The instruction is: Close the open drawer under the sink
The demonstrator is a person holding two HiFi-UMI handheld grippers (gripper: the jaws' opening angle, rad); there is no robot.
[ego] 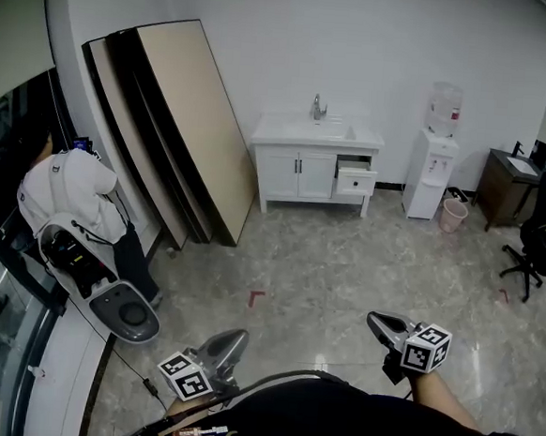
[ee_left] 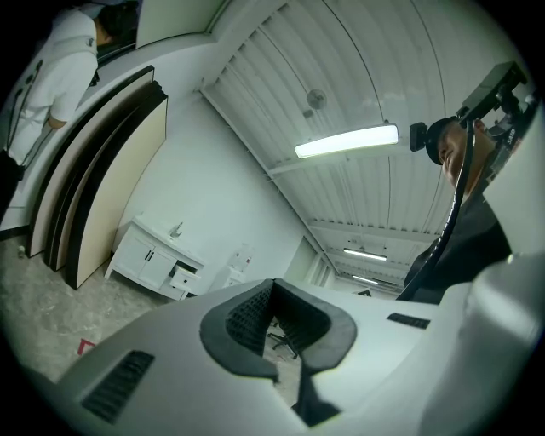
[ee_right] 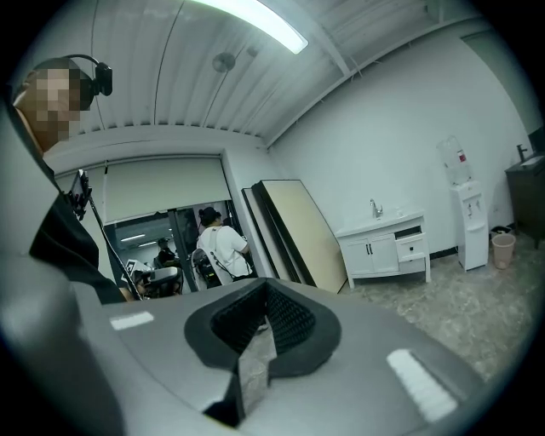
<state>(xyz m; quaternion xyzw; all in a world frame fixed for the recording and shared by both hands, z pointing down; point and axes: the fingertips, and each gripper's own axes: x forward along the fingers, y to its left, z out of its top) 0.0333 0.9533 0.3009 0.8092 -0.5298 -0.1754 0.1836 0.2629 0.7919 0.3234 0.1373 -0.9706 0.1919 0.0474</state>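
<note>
A white sink cabinet [ego: 300, 172] stands against the far wall with a tap on top. The upper drawer [ego: 356, 178] at its right end is pulled out. The cabinet [ee_left: 146, 255] and open drawer [ee_left: 184, 276] appear small in the left gripper view, and the drawer [ee_right: 411, 249] shows again in the right gripper view. My left gripper [ego: 235, 339] [ee_left: 272, 286] and right gripper [ego: 376, 320] [ee_right: 266, 287] are held low near my body, far from the cabinet across the floor. Both sets of jaws are shut with nothing between them.
Large boards [ego: 181, 130] lean on the wall left of the cabinet. A water dispenser [ego: 434, 164], pink bin [ego: 453, 214], dark desk [ego: 506, 184] and office chair [ego: 534, 247] stand to the right. A person in white [ego: 68, 196] bends over a machine [ego: 107, 289] at left.
</note>
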